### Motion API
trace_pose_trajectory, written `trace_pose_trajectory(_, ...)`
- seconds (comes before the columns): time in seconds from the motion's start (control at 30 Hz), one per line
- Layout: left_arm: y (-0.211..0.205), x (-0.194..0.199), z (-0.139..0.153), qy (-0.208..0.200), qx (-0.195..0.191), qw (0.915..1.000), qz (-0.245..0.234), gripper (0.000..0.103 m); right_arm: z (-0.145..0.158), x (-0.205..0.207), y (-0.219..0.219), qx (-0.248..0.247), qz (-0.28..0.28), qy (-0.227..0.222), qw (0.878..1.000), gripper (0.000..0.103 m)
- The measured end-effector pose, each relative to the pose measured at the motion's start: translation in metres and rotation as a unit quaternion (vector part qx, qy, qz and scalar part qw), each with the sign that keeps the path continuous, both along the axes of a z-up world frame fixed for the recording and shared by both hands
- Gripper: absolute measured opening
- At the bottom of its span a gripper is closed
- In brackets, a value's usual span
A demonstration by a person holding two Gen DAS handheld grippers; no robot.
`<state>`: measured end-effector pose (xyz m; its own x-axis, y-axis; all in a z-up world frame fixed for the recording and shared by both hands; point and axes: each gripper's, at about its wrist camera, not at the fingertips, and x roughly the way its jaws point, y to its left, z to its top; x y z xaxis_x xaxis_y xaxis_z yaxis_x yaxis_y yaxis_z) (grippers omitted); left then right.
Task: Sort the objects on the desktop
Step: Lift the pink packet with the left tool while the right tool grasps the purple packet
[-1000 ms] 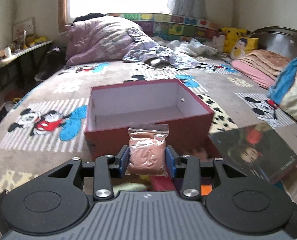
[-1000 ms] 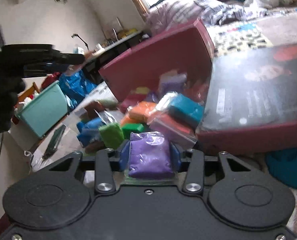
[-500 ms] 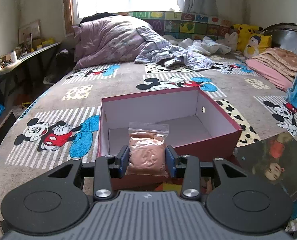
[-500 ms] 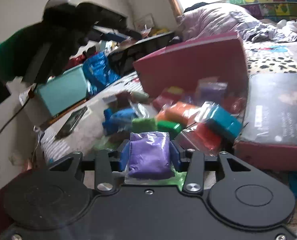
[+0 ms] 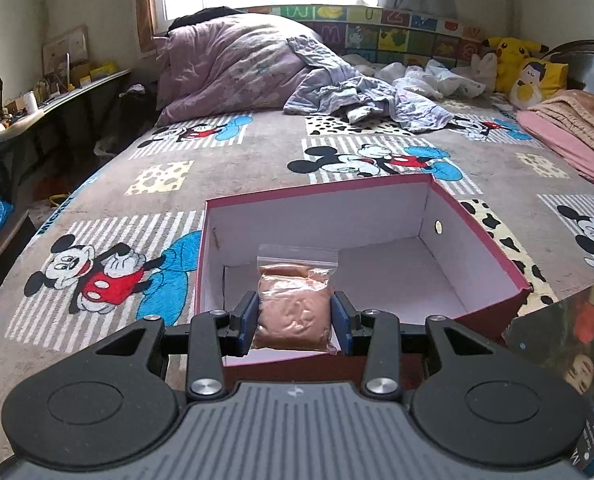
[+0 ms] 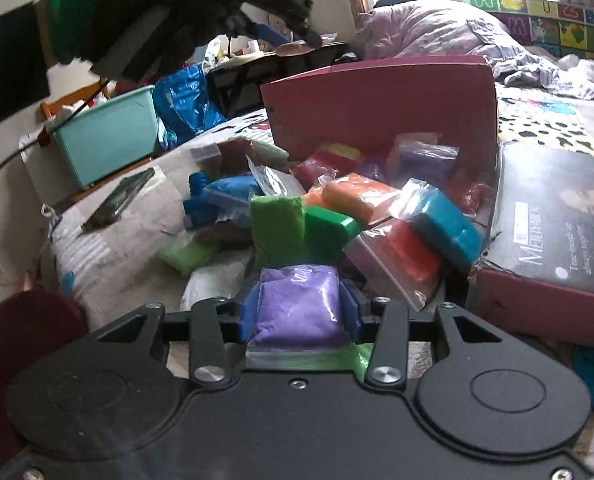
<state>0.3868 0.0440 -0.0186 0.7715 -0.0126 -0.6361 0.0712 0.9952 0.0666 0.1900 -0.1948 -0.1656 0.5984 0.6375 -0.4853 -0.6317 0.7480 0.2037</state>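
Left tool point(image 5: 293, 316) clamping brown bag point(image 5: 295, 312) over box rim point(image 5: 257, 360), right tool point(image 6: 299, 312) clamping purple bag point(image 6: 299, 308)

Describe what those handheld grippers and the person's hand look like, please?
Each gripper is black plastic, with two round discs, silver screws and blue finger pads. The left gripper has a ribbed grey top; the right gripper has a smooth black top. In the right wrist view, the left hand wears a black glove with a green cuff, below a dark sleeve.

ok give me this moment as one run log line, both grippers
left gripper: shut on brown bag, over open red box | right gripper: shut on purple bag, by bag pile
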Motion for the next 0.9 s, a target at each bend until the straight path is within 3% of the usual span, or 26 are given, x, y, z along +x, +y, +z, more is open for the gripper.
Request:
trace_pose_trajectory(0.33, 0.002, 0.021, -0.01, 0.016, 0.003, 0.9999, 0.002, 0.038, -0.002, 0.002, 0.003, -0.005, -0.005, 0.0, 1.0, 0.042)
trace_pose_trajectory(0.9, 0.004, 0.071, -0.02, 0.062, -0.026, 0.9977, 0.008, 0.038, -0.006, 0.005, 0.002, 0.002, -0.006, 0.01, 1.0, 0.042)
